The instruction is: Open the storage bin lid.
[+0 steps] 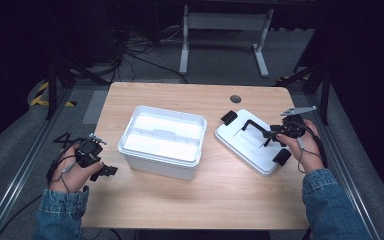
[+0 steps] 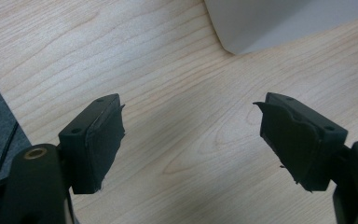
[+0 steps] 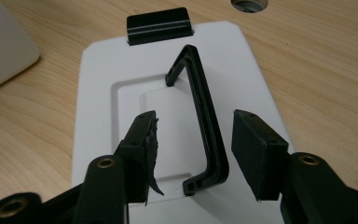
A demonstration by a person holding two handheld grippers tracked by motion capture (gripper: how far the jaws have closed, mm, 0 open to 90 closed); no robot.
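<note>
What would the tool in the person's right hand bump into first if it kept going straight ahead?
Most likely the black handle of the white lid. The right tool is open, with the raised handle between its jaws, so it would probably slide around the handle, then meet the lid beneath. Depth is hard to judge.

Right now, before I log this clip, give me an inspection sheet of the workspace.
Surface: wooden table, round grommet hole near the far edge.
Job's things: open white box; lid flat beside it, black handle raised.
Clutter: nothing seen.
Grippers: left gripper open over bare wood; right gripper open, jaws either side of the handle.
Cables: loose tangle on the floor beyond the table.
Surroundings: grey floor, white desk frame.
</note>
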